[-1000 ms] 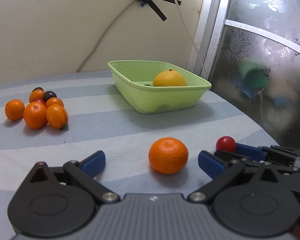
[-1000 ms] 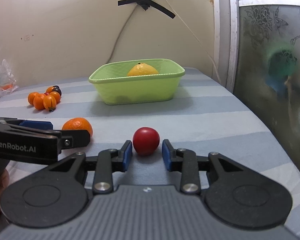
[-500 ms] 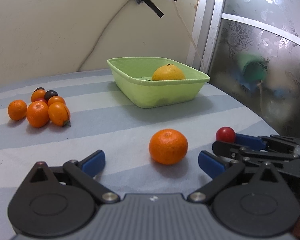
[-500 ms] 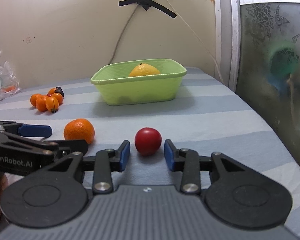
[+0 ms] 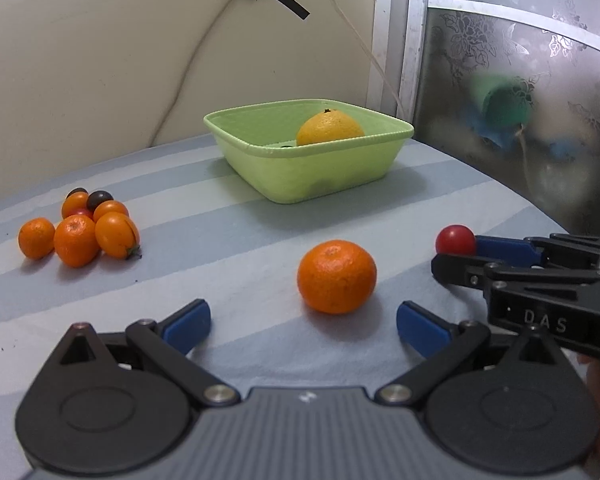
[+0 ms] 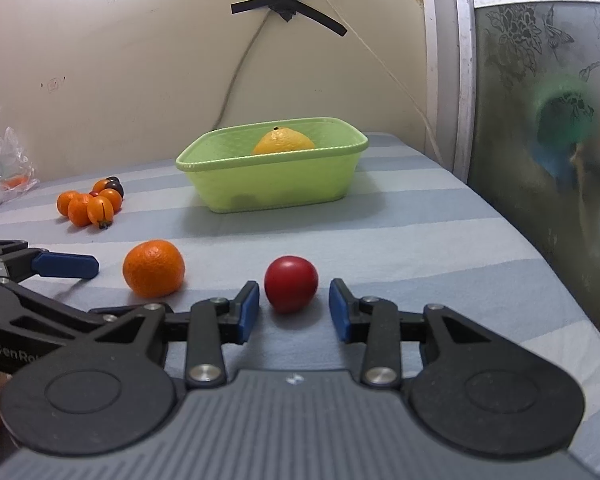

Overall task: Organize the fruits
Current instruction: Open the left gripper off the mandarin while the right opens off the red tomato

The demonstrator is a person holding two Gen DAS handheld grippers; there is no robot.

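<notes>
A mandarin orange (image 5: 336,276) (image 6: 154,267) lies on the striped cloth just ahead of my left gripper (image 5: 302,326), whose blue pads stand wide open on either side of it without touching. A small red tomato (image 6: 291,283) (image 5: 455,239) rests between the fingertips of my right gripper (image 6: 294,309); a narrow gap shows on each side, so the pads do not press on it. Further back stands a green basket (image 5: 308,152) (image 6: 268,184) holding a large yellow citrus (image 5: 330,128) (image 6: 284,142).
A pile of small oranges and dark fruits (image 5: 76,232) (image 6: 90,204) sits at the left. A crumpled plastic bag (image 6: 4,168) lies at the far left. A frosted glass panel (image 6: 560,120) bounds the right side, where the table edge curves away.
The left wrist view has tilted a little, and the orange now sits nearer the middle of the left jaws. The right jaws have widened slightly around the tomato.
</notes>
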